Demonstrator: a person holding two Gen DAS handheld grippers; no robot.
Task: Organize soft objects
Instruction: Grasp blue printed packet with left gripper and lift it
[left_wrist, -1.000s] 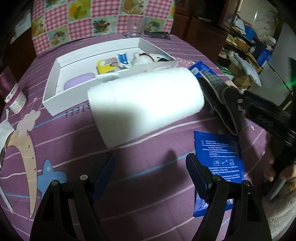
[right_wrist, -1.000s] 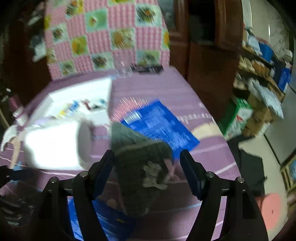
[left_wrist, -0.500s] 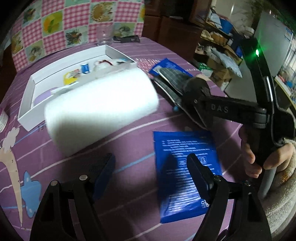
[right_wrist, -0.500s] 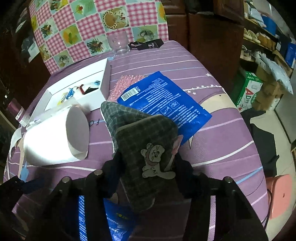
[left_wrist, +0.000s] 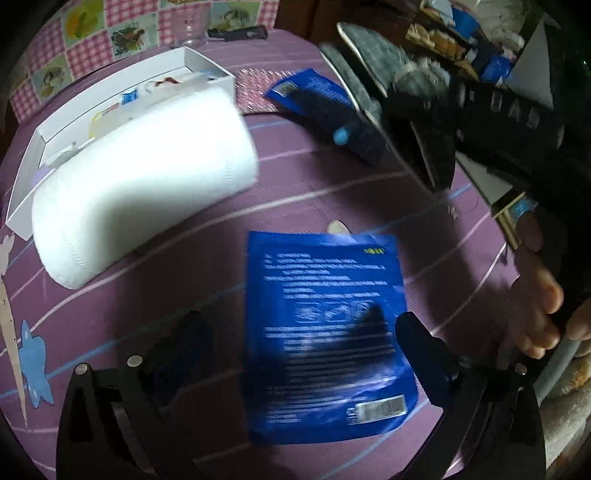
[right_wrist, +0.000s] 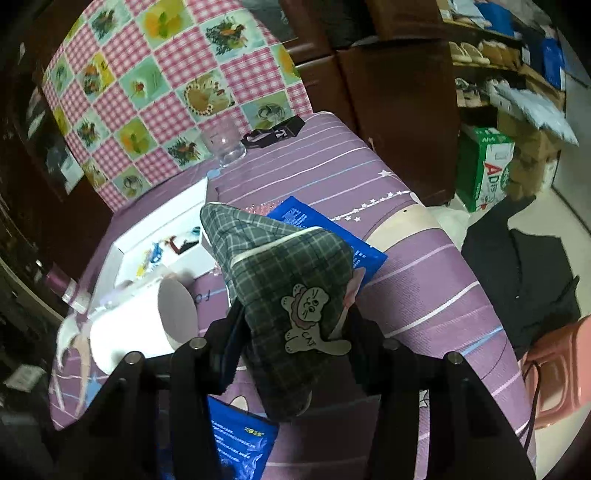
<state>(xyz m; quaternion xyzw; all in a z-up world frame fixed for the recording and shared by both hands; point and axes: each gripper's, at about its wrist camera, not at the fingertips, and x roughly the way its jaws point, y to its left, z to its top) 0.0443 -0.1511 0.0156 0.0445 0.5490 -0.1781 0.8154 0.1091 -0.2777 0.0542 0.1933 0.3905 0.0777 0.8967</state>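
A grey plaid slipper (right_wrist: 280, 266) with a cat patch hangs above the purple tablecloth, and my right gripper (right_wrist: 295, 317) is shut on it. In the left wrist view the same slipper (left_wrist: 369, 59) appears at the upper right, off the table. My left gripper (left_wrist: 303, 332) hovers over a flat blue packet (left_wrist: 328, 325) on the cloth; its jaws are opening and stand wide, touching nothing. A white paper roll (left_wrist: 140, 177) lies on its side to the left. A second blue packet (right_wrist: 325, 225) lies beyond the slipper.
A white open box (left_wrist: 110, 81) with small items sits behind the roll. A glass (right_wrist: 225, 140) and a black object (right_wrist: 273, 133) stand at the table's far edge, before a pink chequered chair cover (right_wrist: 166, 81). A hand (left_wrist: 535, 288) holds the right gripper's handle. A pink stool (right_wrist: 557, 365) stands on the right.
My left gripper has slid right from the paper roll to above the blue packet and its jaws have widened. The right gripper has closed on the slipper and raised it off the table.
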